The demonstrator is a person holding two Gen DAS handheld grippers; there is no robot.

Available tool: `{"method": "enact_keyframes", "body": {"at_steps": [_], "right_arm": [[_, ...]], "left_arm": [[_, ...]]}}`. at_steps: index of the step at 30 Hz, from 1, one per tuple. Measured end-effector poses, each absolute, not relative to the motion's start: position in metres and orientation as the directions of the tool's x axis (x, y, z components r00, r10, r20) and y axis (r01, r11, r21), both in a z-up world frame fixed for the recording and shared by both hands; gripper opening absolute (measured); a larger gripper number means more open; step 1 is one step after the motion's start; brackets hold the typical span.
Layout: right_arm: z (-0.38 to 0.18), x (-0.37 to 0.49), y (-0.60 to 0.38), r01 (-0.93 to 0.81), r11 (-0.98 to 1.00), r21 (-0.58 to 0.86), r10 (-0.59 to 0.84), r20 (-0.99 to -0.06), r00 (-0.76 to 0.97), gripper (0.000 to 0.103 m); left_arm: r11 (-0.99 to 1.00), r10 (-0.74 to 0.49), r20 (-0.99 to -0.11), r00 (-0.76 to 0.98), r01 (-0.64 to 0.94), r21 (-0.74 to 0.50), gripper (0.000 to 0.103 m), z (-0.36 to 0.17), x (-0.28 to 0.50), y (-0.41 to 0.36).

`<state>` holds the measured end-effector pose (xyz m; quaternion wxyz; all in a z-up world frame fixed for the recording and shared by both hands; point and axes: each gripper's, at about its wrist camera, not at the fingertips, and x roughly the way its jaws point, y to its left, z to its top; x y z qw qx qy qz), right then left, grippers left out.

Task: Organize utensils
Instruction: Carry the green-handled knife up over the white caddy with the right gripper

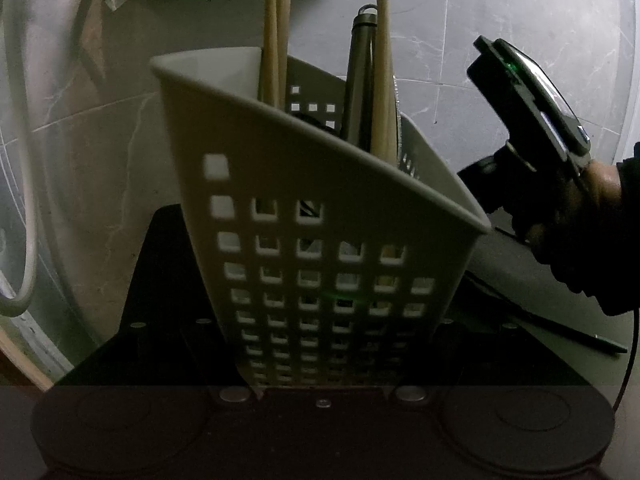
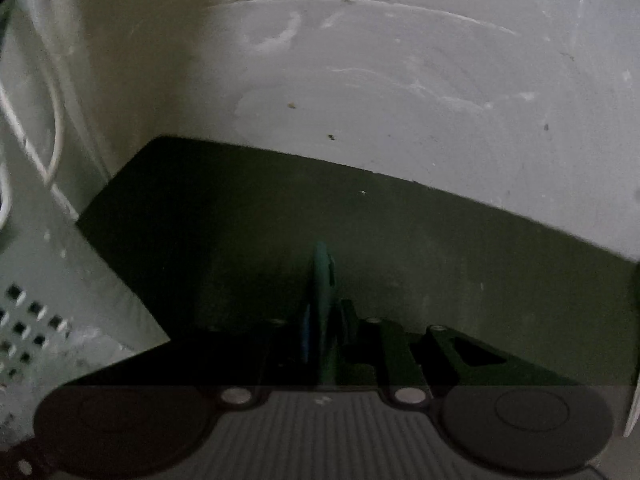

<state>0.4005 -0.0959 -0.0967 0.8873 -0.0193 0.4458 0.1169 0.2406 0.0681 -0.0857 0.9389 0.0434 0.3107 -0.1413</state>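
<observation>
Mid-sort, by the look of it. Left tool (image 1: 320, 368) clamped on the perforated white caddy (image 1: 320, 208), tilted above the dark counter (image 1: 520, 276) — 4 wooden chopsticks (image 1: 272, 48) and a dark metal handle (image 1: 360, 72) already standing inside. Right tool (image 2: 320, 344) pinching a thin teal utensil (image 2: 322, 280) edge-on over the counter, caddy corner at lower left. Next, probably: carrying the teal piece over the rim and easing it in — without knocking the chopsticks.

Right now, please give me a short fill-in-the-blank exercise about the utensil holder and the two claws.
1. The left claw is shut on the white ____ holder.
2. The wooden chopsticks stand ____ in the holder.
3. The right claw grips a thin ____ utensil.

Missing words: perforated; upright; green
</observation>
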Motion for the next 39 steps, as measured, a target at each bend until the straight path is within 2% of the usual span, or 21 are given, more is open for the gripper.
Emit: {"method": "enact_keyframes", "body": {"at_steps": [4, 9, 17, 22, 25, 28, 33, 39], "right_arm": [[-0.094, 0.402, -0.126, -0.099, 0.962, 0.253, 0.261, -0.765, 0.588, 0.012], [-0.063, 0.374, -0.161, -0.019, 0.918, 0.397, 0.282, -0.617, 0.735, 0.012], [0.009, 0.298, -0.174, -0.101, 0.903, 0.417, 0.236, -0.286, 0.929, 0.012], [0.073, 0.257, -0.169, -0.232, 0.874, 0.427, 0.292, -0.080, 0.953, 0.012], [0.098, 0.245, -0.155, -0.320, 0.853, 0.412, 0.351, 0.001, 0.937, 0.012], [0.117, 0.235, -0.141, -0.399, 0.825, 0.400, 0.416, 0.048, 0.908, 0.012], [0.107, 0.233, -0.107, -0.448, 0.837, 0.313, 0.453, 0.061, 0.889, 0.012], [0.072, 0.231, -0.067, -0.431, 0.890, 0.150, 0.436, 0.005, 0.900, 0.013]], "left_arm": [[0.955, -0.242, -0.598, 0.764, 0.298, -0.006, 0.076, -0.085, 0.241, 0.069], [0.954, -0.246, -0.594, 0.766, 0.301, -0.006, 0.076, -0.085, 0.241, 0.070], [0.951, -0.251, -0.586, 0.770, 0.309, -0.001, 0.076, -0.088, 0.241, 0.072], [0.951, -0.252, -0.580, 0.775, 0.308, -0.002, 0.076, -0.090, 0.240, 0.071], [0.953, -0.247, -0.577, 0.779, 0.302, 0.000, 0.076, -0.090, 0.240, 0.071], [0.954, -0.244, -0.575, 0.781, 0.299, 0.001, 0.076, -0.091, 0.239, 0.070], [0.956, -0.240, -0.570, 0.786, 0.294, 0.003, 0.076, -0.091, 0.237, 0.068], [0.958, -0.235, -0.567, 0.790, 0.288, 0.004, 0.076, -0.092, 0.235, 0.067]]}}
